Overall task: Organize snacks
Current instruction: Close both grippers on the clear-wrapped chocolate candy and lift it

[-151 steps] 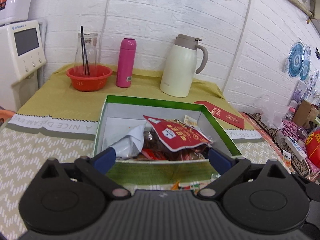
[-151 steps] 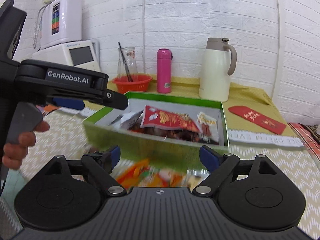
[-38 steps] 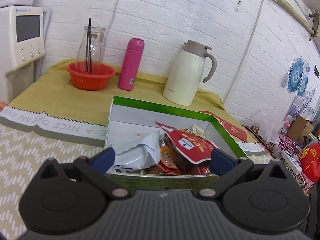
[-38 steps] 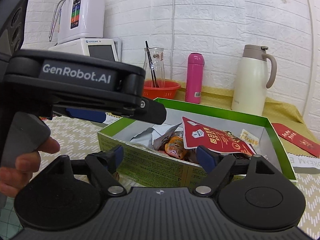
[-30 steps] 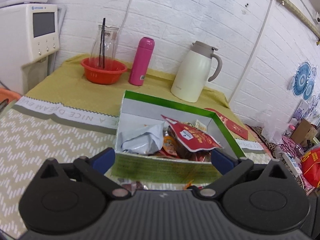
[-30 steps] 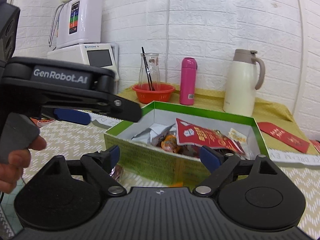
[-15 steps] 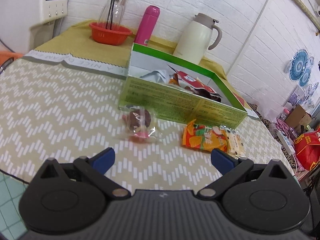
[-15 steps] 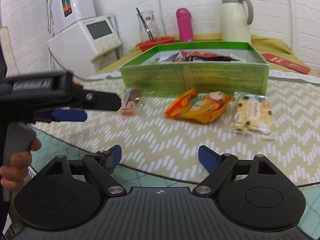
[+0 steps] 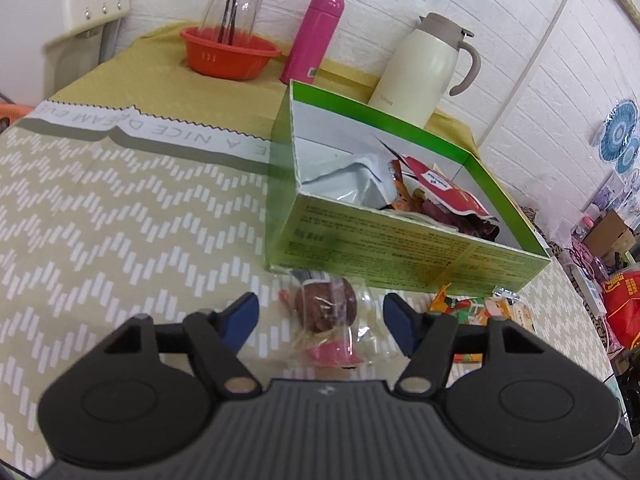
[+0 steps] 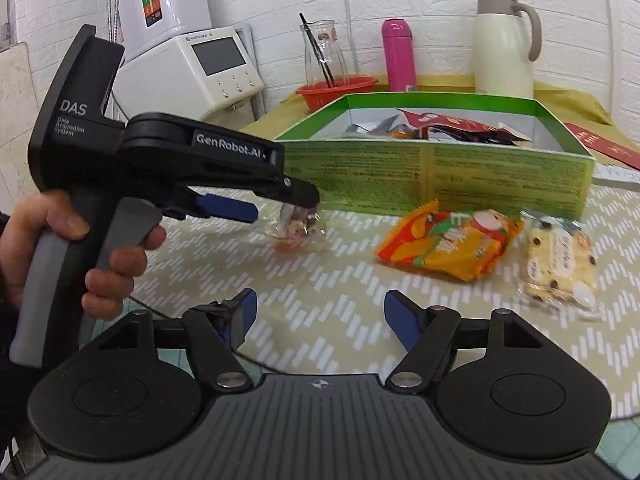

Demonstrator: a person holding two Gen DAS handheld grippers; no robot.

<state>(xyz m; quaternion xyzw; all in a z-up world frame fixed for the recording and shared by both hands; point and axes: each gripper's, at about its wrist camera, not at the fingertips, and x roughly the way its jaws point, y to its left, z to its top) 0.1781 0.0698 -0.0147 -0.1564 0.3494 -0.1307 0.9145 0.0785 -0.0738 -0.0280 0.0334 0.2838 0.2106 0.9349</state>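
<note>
You held the left gripper spread wide around the clear-wrapped brown round snack, lying just near of the green cardboard box, ready to pinch it. Your right gripper, also spread and empty, waited back at the table's near edge, leaving the orange crinkly packet for later.

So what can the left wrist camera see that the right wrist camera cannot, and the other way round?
Only the left wrist view: the left tongs open from behind, framing the clear-wrapped snack.
Only the right wrist view: the hand holding those tongs, the whole cookie pack, and the open right tongs.
Both: the green box, the orange packet, the pink bottle.
</note>
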